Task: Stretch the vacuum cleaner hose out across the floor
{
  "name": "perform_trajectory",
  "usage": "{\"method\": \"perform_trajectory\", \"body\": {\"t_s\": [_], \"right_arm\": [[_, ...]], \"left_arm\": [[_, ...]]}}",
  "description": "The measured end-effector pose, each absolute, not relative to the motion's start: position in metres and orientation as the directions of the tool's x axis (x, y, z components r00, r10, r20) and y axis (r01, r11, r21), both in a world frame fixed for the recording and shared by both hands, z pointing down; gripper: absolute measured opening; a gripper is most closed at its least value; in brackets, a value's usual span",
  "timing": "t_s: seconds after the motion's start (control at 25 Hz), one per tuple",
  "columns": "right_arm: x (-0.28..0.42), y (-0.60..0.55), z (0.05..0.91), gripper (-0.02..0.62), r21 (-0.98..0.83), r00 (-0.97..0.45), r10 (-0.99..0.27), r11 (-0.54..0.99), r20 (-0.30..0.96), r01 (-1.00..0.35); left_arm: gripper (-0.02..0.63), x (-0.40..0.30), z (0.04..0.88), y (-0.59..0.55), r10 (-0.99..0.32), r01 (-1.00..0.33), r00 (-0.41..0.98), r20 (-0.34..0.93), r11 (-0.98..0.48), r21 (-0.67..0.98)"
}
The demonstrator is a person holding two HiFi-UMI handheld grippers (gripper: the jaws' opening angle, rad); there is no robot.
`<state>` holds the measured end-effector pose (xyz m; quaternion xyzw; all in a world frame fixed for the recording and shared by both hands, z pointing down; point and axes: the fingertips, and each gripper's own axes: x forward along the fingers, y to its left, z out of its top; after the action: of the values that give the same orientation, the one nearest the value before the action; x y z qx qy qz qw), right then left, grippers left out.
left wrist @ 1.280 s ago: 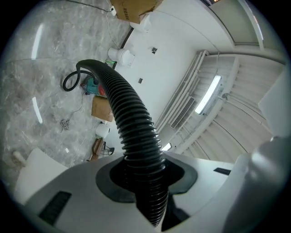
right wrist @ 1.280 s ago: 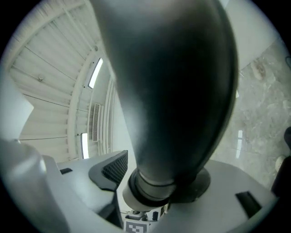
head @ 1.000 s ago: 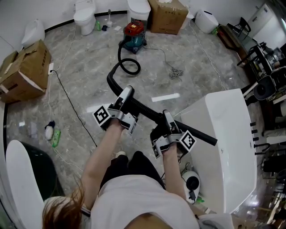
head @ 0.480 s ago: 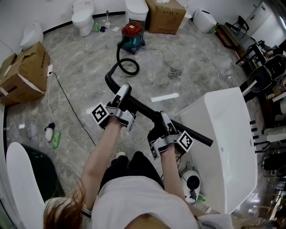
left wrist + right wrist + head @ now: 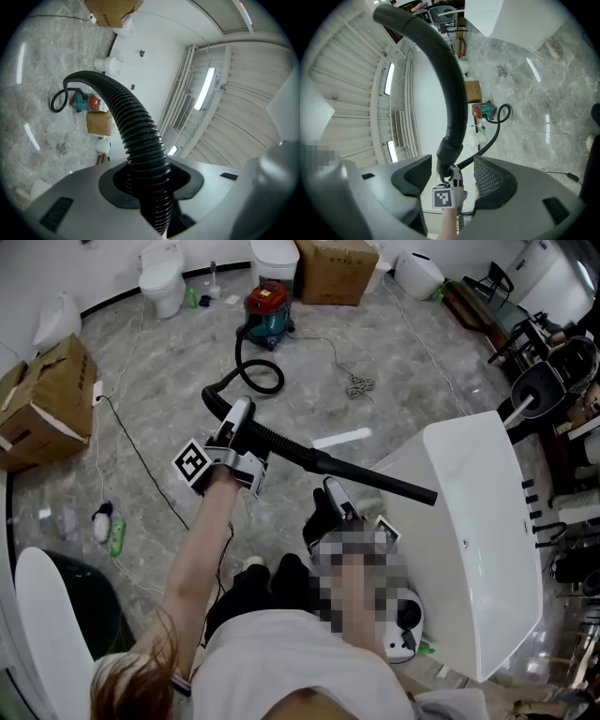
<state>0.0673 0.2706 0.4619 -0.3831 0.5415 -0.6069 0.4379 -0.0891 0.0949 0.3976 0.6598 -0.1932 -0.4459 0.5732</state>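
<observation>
Hose held off the floor, far end at the vacuum
Head view: left gripper carries the hose; right gripper sits just beside its rigid tube. Left gripper view: jaws clenched on the ribbed hose. Right gripper view: jaws apart, nothing grasped, tube beyond them

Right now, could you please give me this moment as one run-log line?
left gripper: shut on hose | right gripper: open, empty | hose: looped beside vacuum cleaner, unstretched
</observation>
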Motion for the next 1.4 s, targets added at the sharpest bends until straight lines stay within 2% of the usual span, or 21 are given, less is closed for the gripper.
{"method": "perform_trajectory", "body": {"t_s": [0.32, 0.68, 1.16, 1.4], "right_arm": [[0.06, 0.269, 0.45, 0.267, -0.996, -0.361, -0.932, 0.004, -0.037, 0.092], [0.062, 0.268, 0.452, 0.267, -0.996, -0.36, -0.932, -0.005, -0.027, 0.087], [0.061, 0.267, 0.456, 0.267, -0.995, -0.364, -0.931, -0.016, -0.021, 0.098], [0.061, 0.267, 0.46, 0.267, -0.995, -0.367, -0.93, -0.021, -0.018, 0.101]], "left_arm": [[0.143, -0.094, 0.407, 0.086, -0.737, -0.002, 0.621, -0.265, -0.339, 0.941], [0.143, -0.089, 0.417, 0.098, -0.669, -0.204, 0.728, -0.153, -0.423, 0.883], [0.143, -0.061, 0.439, 0.122, -0.498, -0.406, 0.863, 0.082, -0.589, 0.699], [0.143, -0.052, 0.451, 0.135, -0.436, -0.483, 0.873, 0.218, -0.713, 0.509]]}}
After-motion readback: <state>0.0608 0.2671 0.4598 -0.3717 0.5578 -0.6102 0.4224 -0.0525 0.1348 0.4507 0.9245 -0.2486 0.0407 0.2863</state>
